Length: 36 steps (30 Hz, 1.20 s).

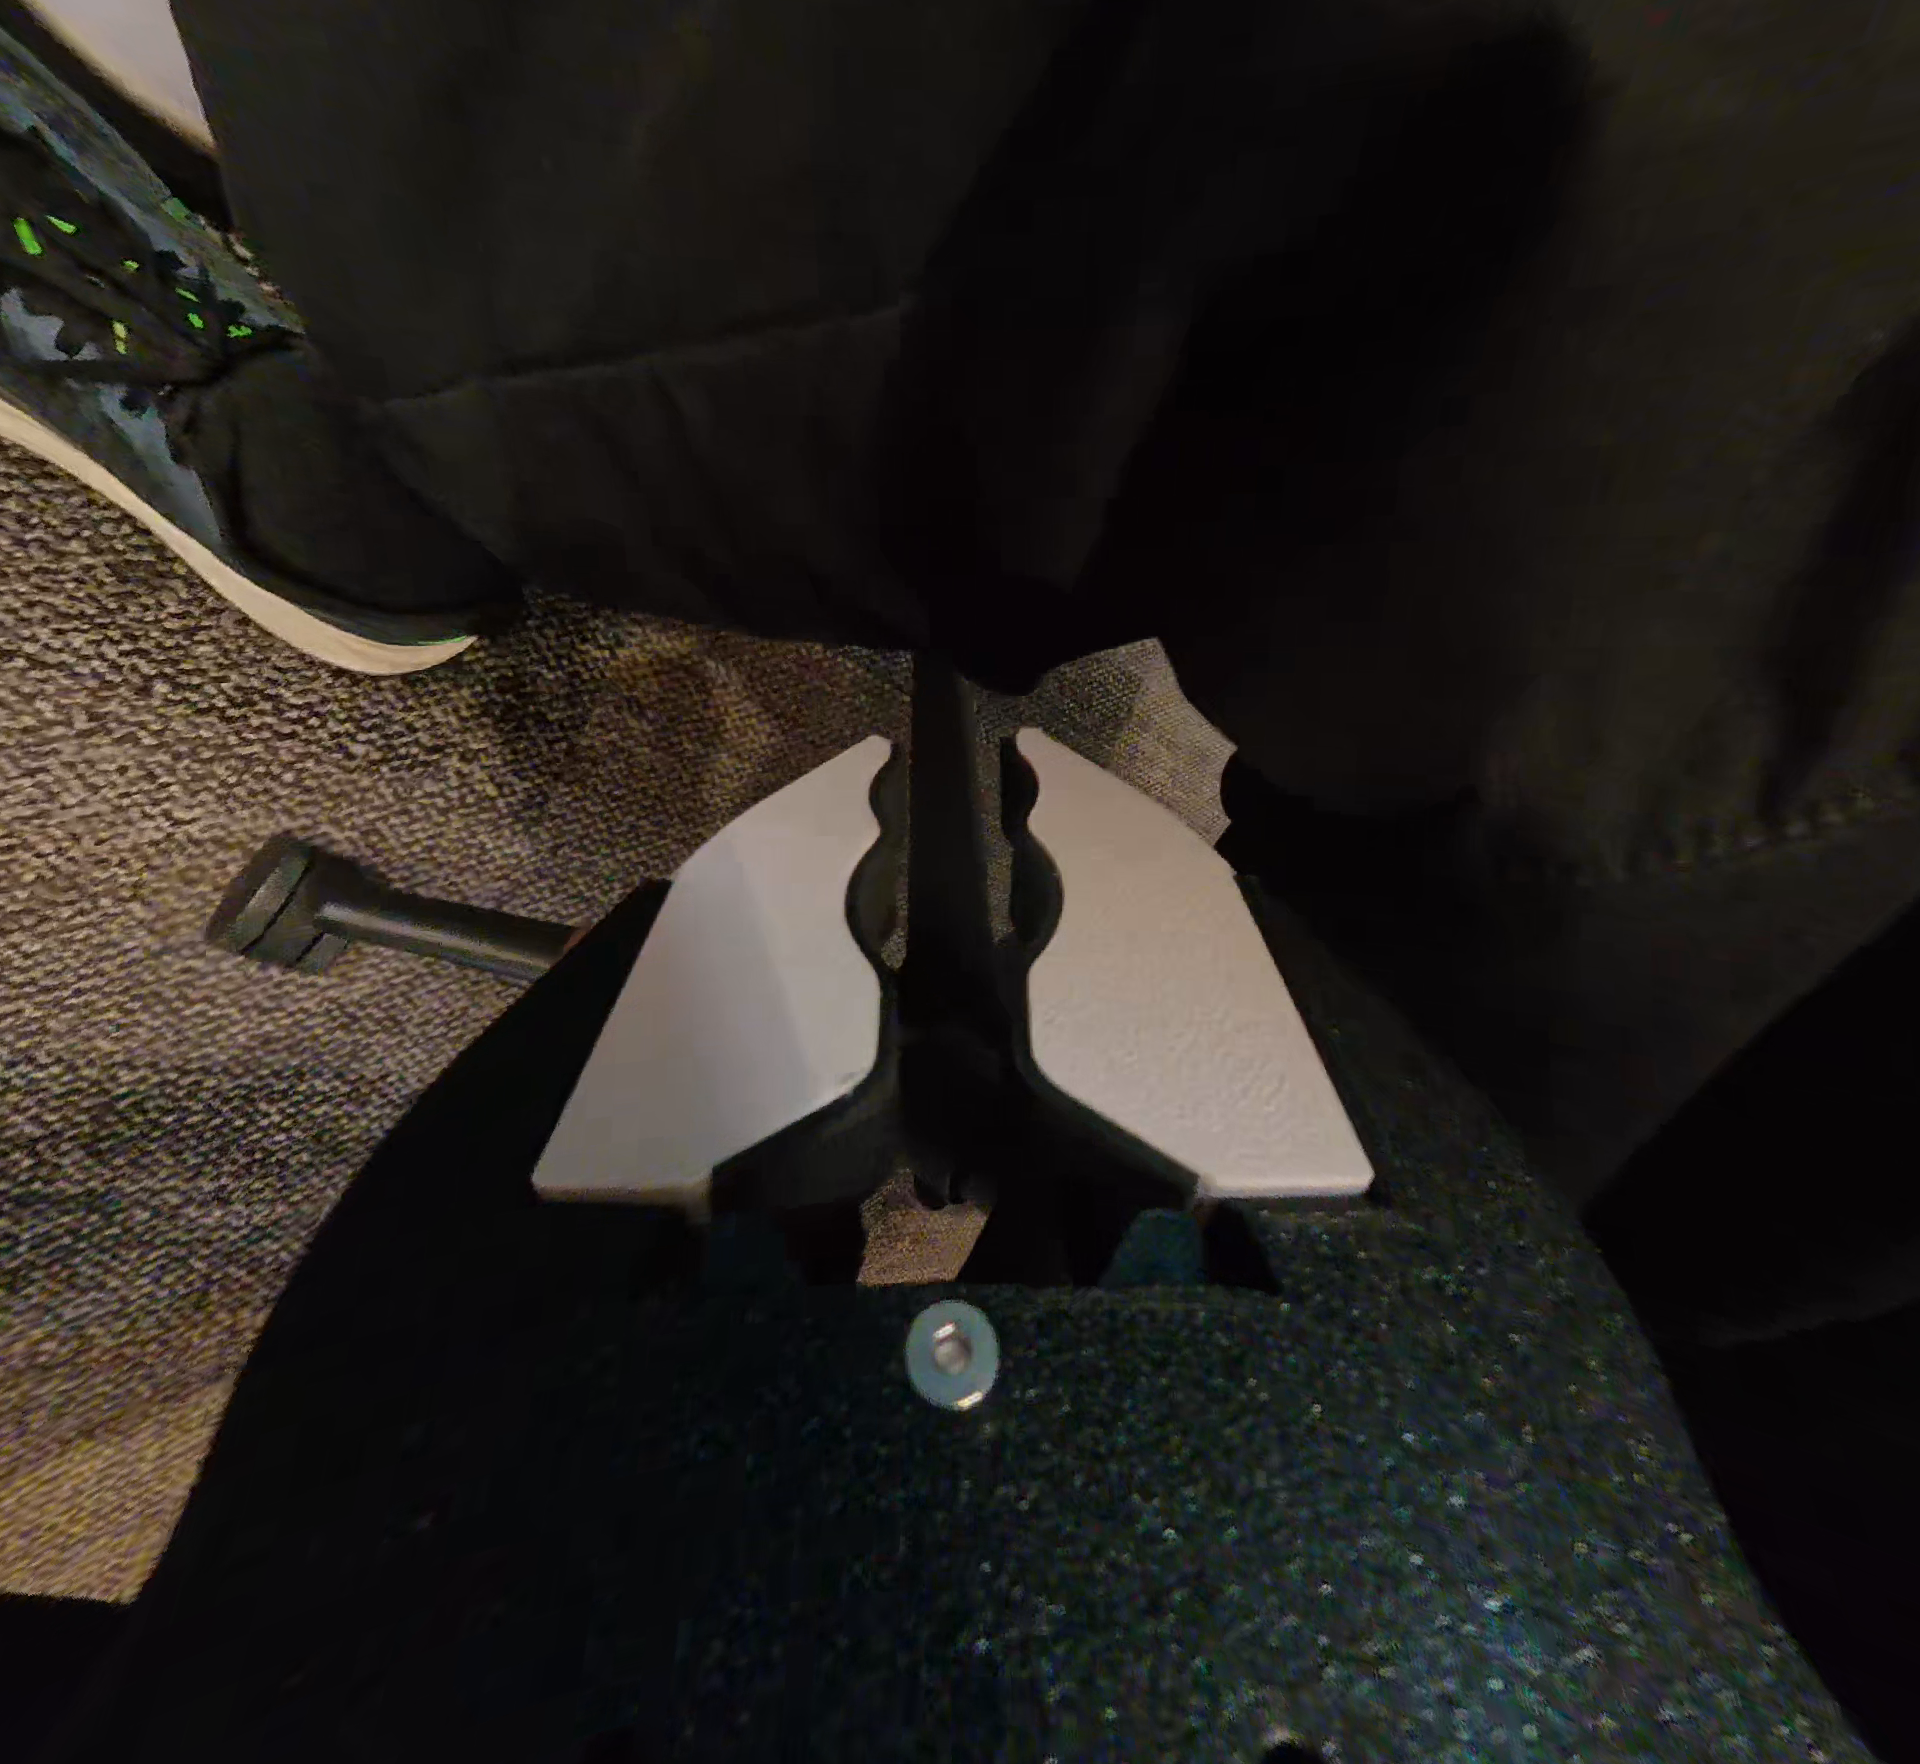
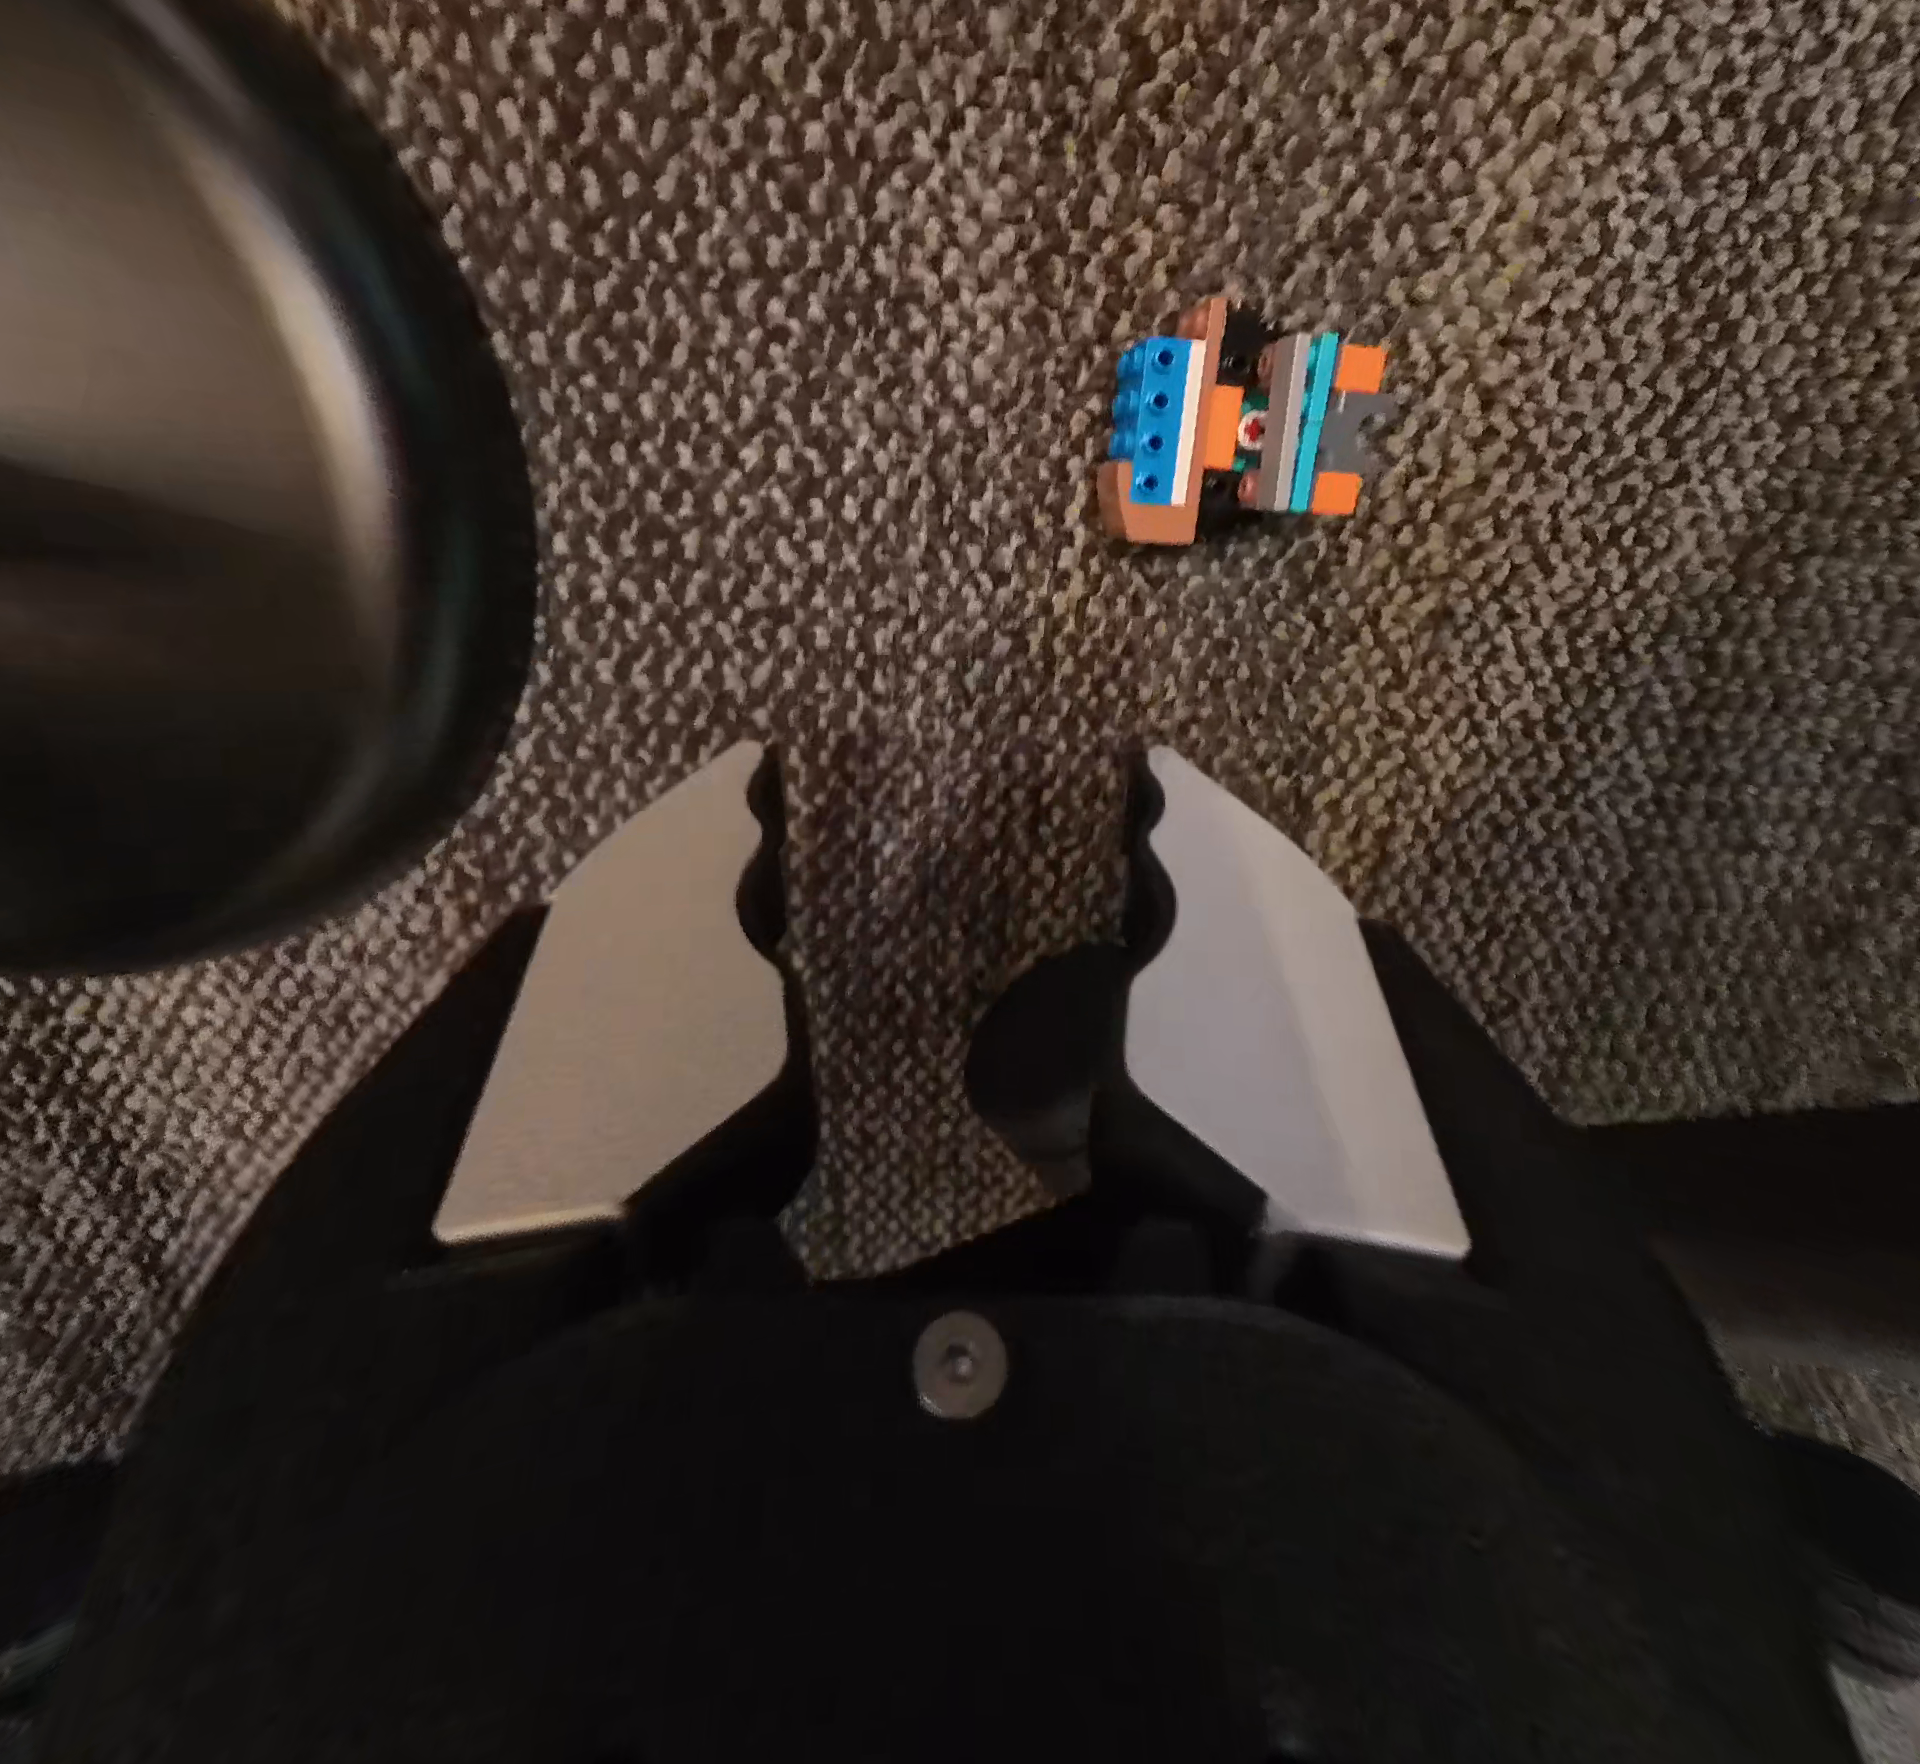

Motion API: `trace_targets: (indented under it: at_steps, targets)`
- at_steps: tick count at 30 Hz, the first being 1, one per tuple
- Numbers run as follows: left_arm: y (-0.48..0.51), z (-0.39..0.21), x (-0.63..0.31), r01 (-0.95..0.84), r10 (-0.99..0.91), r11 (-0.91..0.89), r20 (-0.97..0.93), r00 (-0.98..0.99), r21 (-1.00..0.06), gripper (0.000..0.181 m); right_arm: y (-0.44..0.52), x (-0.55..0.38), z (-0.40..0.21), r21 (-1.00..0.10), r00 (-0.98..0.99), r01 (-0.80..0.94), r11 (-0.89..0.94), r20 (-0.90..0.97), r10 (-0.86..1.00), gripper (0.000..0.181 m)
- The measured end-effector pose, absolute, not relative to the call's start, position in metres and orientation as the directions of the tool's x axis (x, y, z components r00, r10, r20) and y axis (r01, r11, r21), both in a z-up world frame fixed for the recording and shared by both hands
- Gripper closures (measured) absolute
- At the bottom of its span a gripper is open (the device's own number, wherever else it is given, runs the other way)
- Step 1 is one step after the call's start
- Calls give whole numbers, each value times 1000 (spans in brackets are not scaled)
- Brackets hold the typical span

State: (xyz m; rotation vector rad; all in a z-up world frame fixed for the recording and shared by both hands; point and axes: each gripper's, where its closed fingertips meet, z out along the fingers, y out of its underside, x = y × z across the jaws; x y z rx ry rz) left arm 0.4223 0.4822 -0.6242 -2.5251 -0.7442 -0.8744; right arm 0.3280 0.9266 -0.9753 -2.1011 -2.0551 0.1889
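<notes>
Left gripper (image 1: 954, 841) is clamping a thin black rod (image 1: 940, 779), its jaws nearly closed around it, above carpet (image 1: 312, 779) beside a shoe (image 1: 125, 384) and black fabric (image 1: 1039, 208). Right gripper (image 2: 951, 841) is hovering with jaws apart and empty; a brick model (image 2: 1242, 421) is lying on the carpet ahead, well apart from it.

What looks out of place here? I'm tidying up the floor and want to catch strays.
A small toy brick model in blue, orange and brown lies alone on the carpet, ahead of the open right gripper. In the left wrist view, a black rod also lies loose on the carpet.
</notes>
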Motion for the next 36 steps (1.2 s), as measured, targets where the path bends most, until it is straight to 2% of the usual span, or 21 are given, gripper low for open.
trace_targets:
  at_steps: [3, 9, 12, 23, 32, 36]
  targets:
    - [497, -625, 428, 592, 363, -790, 657, 661, -159, 164, 931, 316, -982, -249, 51, 967, -50, -1, 999, 118]
    - [523, -622, 436, 619, 379, -769, 666, 642, -160, 164, 964, 288, -985, -321, 215, 911, -259, -167, 962, 122]
    - [532, -619, 435, 645, 397, -748, 675, 622, -156, 164, 984, 279, -990, -334, 245, 893, -301, -198, 949, 124]
    - [539, -615, 427, 696, 449, -707, 682, 577, -124, 165, 992, 274, -1028, -205, 85, 974, -99, -76, 993, 117]
    - [528, -613, 430, 714, 470, -691, 683, 559, -109, 165, 989, 278, -1043, -23, 69, 997, -70, -55, 996, 116]
    - [530, -608, 424, 710, 458, -690, 675, 579, -140, 165, 976, 286, -1028, -51, 152, 986, -157, -87, 985, 116]
